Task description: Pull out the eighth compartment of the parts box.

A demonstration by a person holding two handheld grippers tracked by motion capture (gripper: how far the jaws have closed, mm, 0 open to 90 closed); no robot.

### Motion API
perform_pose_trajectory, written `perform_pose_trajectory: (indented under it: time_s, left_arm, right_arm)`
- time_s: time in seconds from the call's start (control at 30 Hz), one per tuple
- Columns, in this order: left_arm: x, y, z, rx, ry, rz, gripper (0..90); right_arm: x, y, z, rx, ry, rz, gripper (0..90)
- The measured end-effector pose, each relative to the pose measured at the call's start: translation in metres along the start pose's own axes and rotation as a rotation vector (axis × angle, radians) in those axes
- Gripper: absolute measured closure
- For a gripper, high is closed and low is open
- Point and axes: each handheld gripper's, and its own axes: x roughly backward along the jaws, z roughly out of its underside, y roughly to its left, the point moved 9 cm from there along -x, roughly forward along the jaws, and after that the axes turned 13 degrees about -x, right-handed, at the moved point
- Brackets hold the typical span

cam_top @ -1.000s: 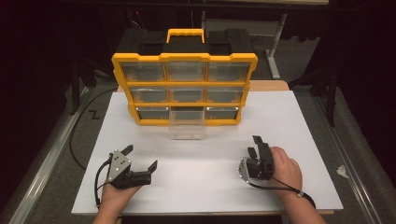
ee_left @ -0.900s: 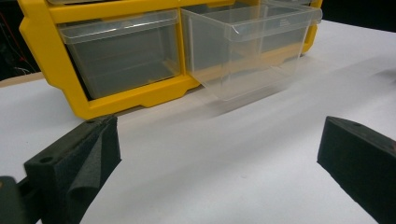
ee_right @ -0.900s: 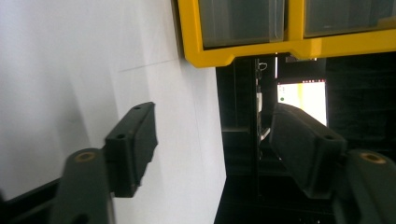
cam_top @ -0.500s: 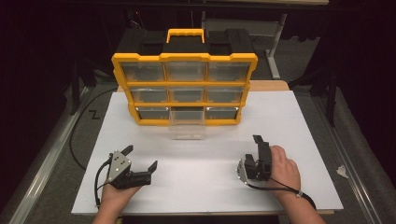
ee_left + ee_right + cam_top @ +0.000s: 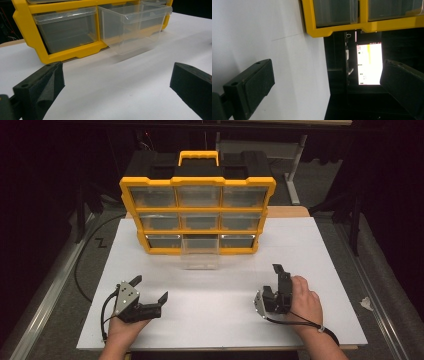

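A yellow drawer cabinet is standing at the far side of a white table, and its bottom middle drawer, clear and apparently empty, is sticking out of the cabinet front toward the person, its front sagging toward the table top. Judged from this, the main risk is that the drawer is hanging by little of its length: a careless nudge or a pull from one side could be tipping it out of its slot, or jamming it askew if it is pushed back off-centre; the light cabinet itself could also be sliding or rocking backward under a hard push, since nothing is bracing it. The left gripper is resting on the table well in front of the cabinet, to its left, with its jaws spread wide and nothing between them. The right gripper is lying on its side in front of the cabinet's right end; its jaws have just been opening and are now standing fully apart, holding and touching nothing but the table.
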Motion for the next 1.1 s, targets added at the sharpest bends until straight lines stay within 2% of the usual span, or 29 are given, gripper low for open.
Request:
perform_pose_trajectory:
  time_s: [0.07, 0.13, 0.33, 0.37, 0.4, 0.43, 0.5, 0.53, 0.57, 0.63, 0.67, 0.7, 0.77, 0.8, 0.83, 1.0, 1.1]
  left_arm:
    - [0.000, 0.000, 0.000, 0.001, -0.001, 0.001, 0.3]
    - [0.000, 0.000, 0.000, 0.001, -0.001, 0.000, 0.3]
    - [0.001, 0.001, 0.000, 0.008, 0.001, -0.001, 0.6]
    - [0.001, 0.001, 0.000, 0.011, -0.001, 0.000, 0.6]
    - [0.000, 0.001, 0.000, 0.012, -0.001, 0.000, 0.6]
    - [0.000, 0.001, 0.000, 0.014, -0.002, 0.000, 0.6]
    - [0.000, 0.001, 0.000, 0.016, -0.003, 0.002, 0.6]
    - [0.000, 0.001, 0.000, 0.017, -0.003, 0.003, 0.6]
    - [0.000, 0.002, -0.001, 0.020, -0.005, 0.004, 0.6]
    - [0.001, 0.002, -0.001, 0.022, -0.007, 0.004, 0.6]
    - [0.001, 0.002, -0.001, 0.024, -0.009, 0.004, 0.6]
    - [0.001, 0.002, -0.002, 0.025, -0.013, 0.002, 0.6]
    - [0.001, 0.003, -0.002, 0.029, -0.014, 0.003, 0.6]
    - [0.001, 0.003, -0.002, 0.031, -0.016, 0.004, 0.6]
    - [0.001, 0.003, -0.002, 0.032, -0.017, 0.005, 0.6]
    - [0.001, 0.003, -0.002, 0.036, -0.018, 0.006, 0.6]
    - [0.001, 0.003, -0.002, 0.045, -0.019, 0.006, 0.6]
  right_arm:
    - [-0.001, 0.001, 0.003, -0.044, 0.009, -0.023, 0.5]
    - [-0.001, 0.001, 0.004, -0.058, 0.014, -0.030, 0.6]
    - [-0.005, 0.001, 0.016, -0.242, 0.050, -0.087, 0.6]
    - [-0.006, 0.001, 0.018, -0.283, 0.057, -0.103, 0.6]
    - [-0.006, 0.002, 0.021, -0.350, 0.069, -0.130, 0.7]
    - [-0.007, 0.002, 0.022, -0.373, 0.070, -0.144, 0.7]
    - [-0.008, 0.003, 0.026, -0.469, 0.082, -0.177, 0.7]
    - [-0.008, 0.004, 0.027, -0.533, 0.083, -0.197, 0.7]
    - [-0.008, 0.003, 0.029, -0.567, 0.082, -0.218, 0.7]
    - [-0.008, 0.001, 0.032, -0.702, 0.080, -0.263, 0.7]
    - [-0.007, 0.000, 0.033, -0.748, 0.078, -0.280, 0.7]
    - [-0.007, 0.000, 0.033, -0.748, 0.078, -0.280, 0.7]
    - [-0.006, -0.001, 0.034, -0.836, 0.073, -0.317, 0.7]
    - [-0.005, -0.004, 0.036, -0.924, 0.062, -0.346, 0.8]
    - [-0.005, -0.004, 0.036, -0.924, 0.062, -0.346, 0.8]
    - [0.002, -0.014, 0.040, -1.116, -0.004, -0.381, 0.9]
    - [0.008, -0.019, 0.040, -1.203, -0.038, -0.411, 0.8]
